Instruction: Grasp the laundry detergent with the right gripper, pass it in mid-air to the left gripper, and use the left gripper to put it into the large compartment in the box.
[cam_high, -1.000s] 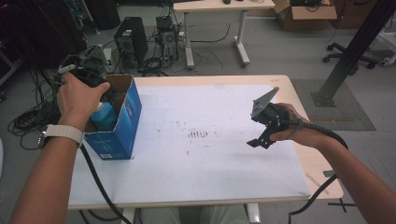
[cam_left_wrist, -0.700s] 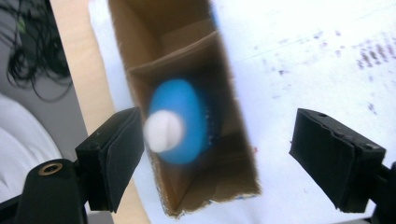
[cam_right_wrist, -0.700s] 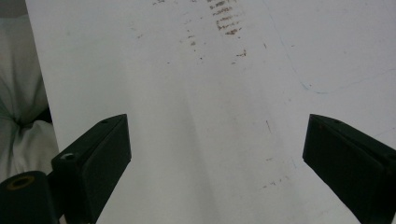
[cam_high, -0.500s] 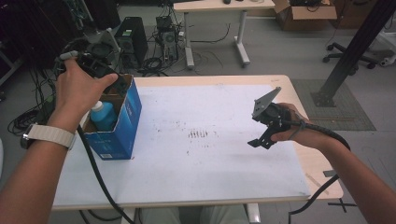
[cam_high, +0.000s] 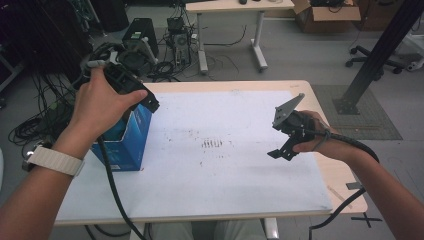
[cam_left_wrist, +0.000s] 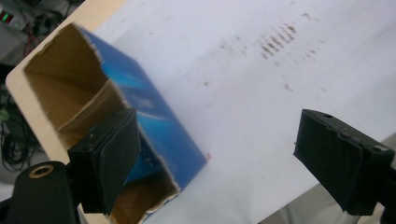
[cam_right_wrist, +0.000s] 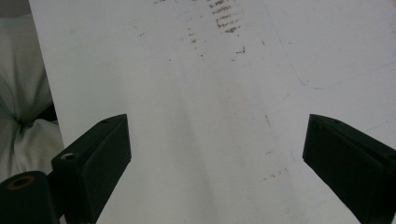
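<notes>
On the white-covered worktop (cam_high: 240, 170), the left gripper (cam_left_wrist: 219, 154) has lifted, jaws wide and empty, above the open blue cardboard box (cam_left_wrist: 140, 116), apparently finished there, while the right gripper (cam_right_wrist: 219, 163) hovers wide, empty.

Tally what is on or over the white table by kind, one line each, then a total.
Blue cardboard box: 1
Hand-held grippers, left gripper and right gripper: 2
Total: 3

high: above, forward-down | gripper views: close, down at white table (cam_high: 240, 165) | shared: its stains
</notes>
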